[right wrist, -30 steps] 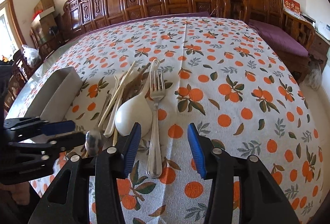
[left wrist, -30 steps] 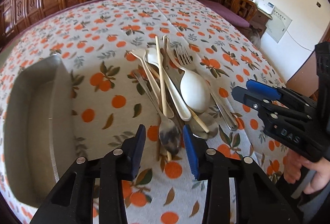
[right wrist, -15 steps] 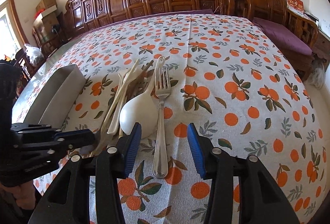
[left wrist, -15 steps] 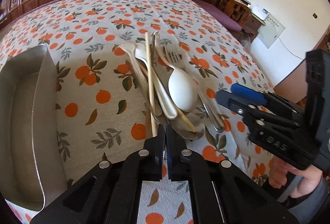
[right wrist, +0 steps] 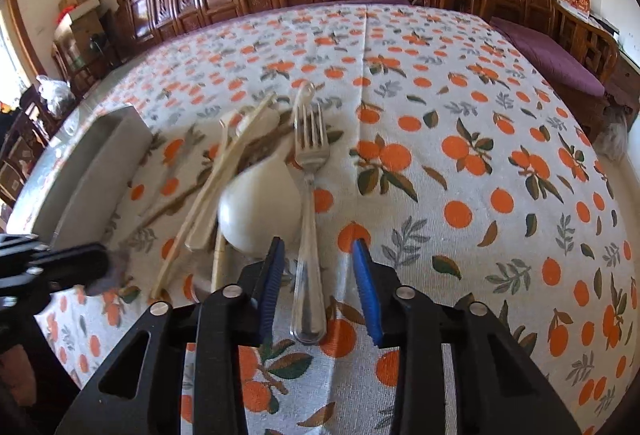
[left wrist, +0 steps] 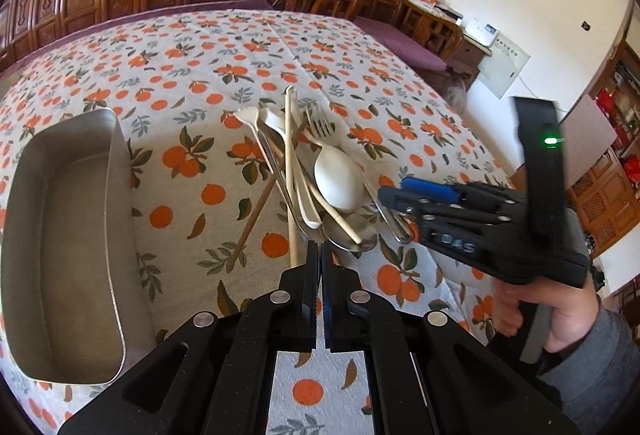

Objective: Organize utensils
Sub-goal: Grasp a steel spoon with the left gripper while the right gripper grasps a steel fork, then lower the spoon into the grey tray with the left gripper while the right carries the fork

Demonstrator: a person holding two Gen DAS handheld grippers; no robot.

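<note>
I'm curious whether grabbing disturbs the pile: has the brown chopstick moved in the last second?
Yes. The brown chopstick has swung its near end out of the pile, toward the metal tray, past the printed orange on the cloth.

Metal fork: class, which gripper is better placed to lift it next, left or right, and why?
Right. The right gripper straddles the fork handle; its fingers have just been closing without touching it. The left gripper is shut, apparently on a spoon.

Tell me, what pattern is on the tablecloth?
Oranges with green leaves on white tablecloth; clearest in the right wrist view.
</note>
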